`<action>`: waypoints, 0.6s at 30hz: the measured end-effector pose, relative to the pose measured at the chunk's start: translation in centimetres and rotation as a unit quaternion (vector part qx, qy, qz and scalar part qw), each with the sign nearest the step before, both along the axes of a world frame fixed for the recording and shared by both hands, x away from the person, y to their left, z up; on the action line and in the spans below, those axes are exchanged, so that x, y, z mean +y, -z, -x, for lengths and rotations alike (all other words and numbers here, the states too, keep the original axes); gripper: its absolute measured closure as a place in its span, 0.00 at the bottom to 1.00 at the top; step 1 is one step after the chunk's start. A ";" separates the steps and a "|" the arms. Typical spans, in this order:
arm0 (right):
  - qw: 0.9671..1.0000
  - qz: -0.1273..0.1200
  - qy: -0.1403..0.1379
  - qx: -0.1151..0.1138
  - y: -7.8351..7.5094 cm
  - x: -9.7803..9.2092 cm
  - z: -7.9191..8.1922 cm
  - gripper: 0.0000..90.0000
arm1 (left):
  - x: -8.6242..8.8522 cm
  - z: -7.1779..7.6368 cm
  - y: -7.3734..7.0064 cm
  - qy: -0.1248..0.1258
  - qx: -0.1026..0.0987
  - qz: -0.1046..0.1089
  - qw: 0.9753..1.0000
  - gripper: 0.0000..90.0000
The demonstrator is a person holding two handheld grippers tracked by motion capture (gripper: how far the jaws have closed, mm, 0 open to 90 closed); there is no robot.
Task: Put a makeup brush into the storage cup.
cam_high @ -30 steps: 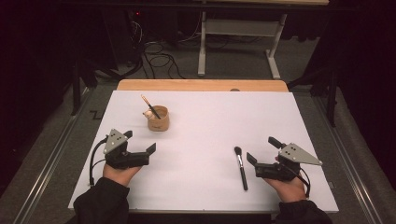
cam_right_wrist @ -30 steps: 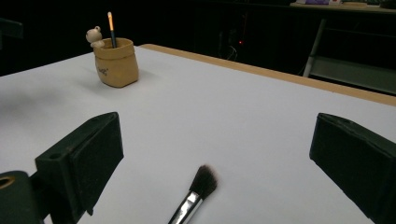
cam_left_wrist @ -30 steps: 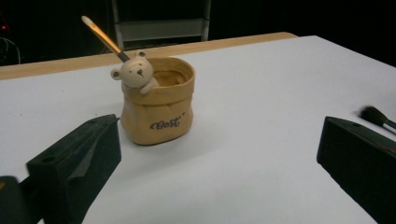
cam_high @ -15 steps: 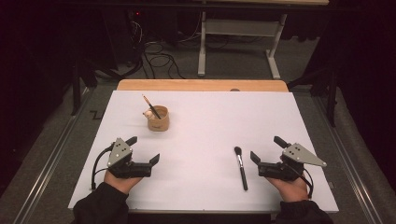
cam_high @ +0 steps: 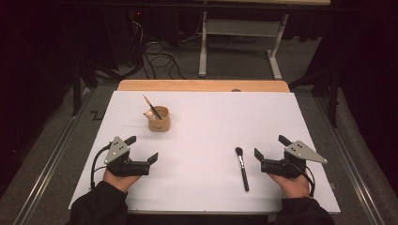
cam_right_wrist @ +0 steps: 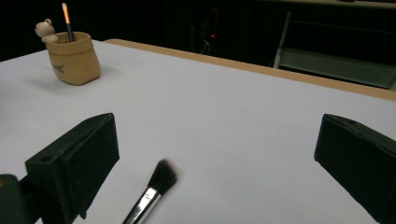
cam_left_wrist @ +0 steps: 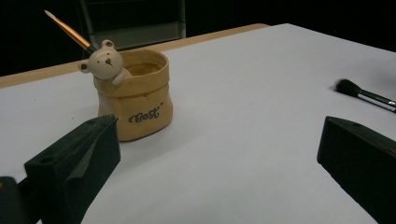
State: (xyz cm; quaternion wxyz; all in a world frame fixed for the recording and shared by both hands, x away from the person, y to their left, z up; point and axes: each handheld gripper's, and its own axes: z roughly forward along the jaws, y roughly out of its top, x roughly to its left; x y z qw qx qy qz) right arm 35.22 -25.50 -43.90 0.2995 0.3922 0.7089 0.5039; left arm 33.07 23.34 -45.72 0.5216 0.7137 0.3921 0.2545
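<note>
Your left gripper (cam_high: 141, 149) and right gripper (cam_high: 271, 149) both sit with jaws wide apart, holding nothing. The makeup brush (cam_high: 242, 168) lies on the table's (cam_high: 211, 117) near edge, just beside your right gripper.

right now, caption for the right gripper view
Open right tool poised over a makeup brush, bear pot holding a paintbrush beyond.

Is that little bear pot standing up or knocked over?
Upright. The bear pot sits on its base on the white table, opening upward, a thin brush leaning inside.
</note>
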 end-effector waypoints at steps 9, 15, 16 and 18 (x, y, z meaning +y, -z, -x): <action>1.000 0.012 0.013 0.002 0.3 -0.2 0.2 0.00 | -0.2 -0.1 -0.1 0.005 0.003 0.005 1.000 0.00; 0.999 0.022 0.036 0.013 0.8 -0.7 0.2 0.00 | 0.0 -0.9 0.2 0.014 0.012 0.016 1.000 0.00; 0.999 0.024 0.040 0.016 1.0 -0.7 0.2 0.00 | 0.0 -0.9 0.2 0.013 0.013 0.022 1.000 0.00; 0.998 0.029 0.045 0.024 1.4 -0.9 0.1 0.00 | 0.1 -0.9 0.1 0.013 0.016 0.025 0.999 0.00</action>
